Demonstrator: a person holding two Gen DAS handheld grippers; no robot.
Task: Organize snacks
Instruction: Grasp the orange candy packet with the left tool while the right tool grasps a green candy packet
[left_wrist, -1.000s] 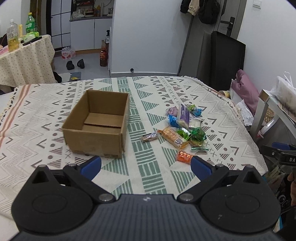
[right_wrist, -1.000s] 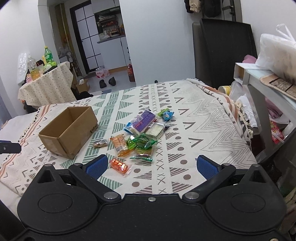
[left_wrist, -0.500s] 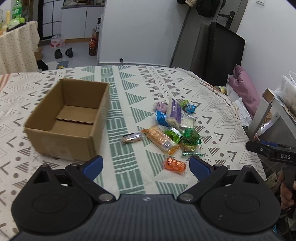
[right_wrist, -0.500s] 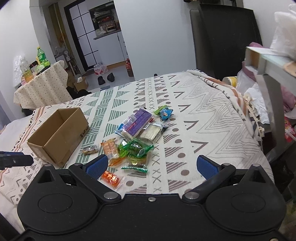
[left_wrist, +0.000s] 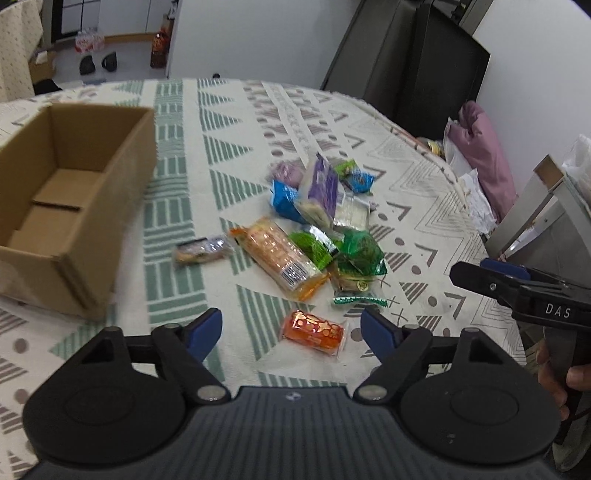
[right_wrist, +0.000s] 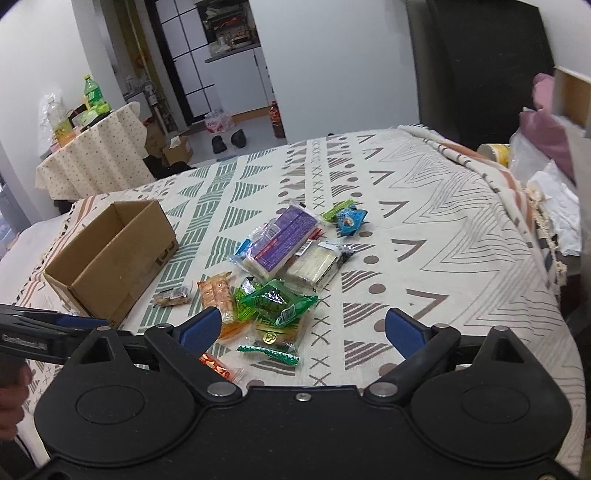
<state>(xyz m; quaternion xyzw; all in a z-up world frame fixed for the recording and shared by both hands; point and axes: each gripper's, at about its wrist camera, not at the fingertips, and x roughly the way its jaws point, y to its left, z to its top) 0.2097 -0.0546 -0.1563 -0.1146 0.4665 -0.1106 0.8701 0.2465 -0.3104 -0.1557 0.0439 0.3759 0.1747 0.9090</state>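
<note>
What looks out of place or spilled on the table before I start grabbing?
Nothing looks damaged or spilled. The snacks lie in a loose overlapping heap on the patterned tablecloth, and the cardboard box beside them is upright and empty. Both grippers, left and right, are open.

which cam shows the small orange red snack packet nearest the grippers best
The left wrist view: the small orange-red foil snack packet lies whole and unobstructed between the open left gripper fingers. In the right wrist view, only a corner of it peeks out beside the gripper body.
</note>
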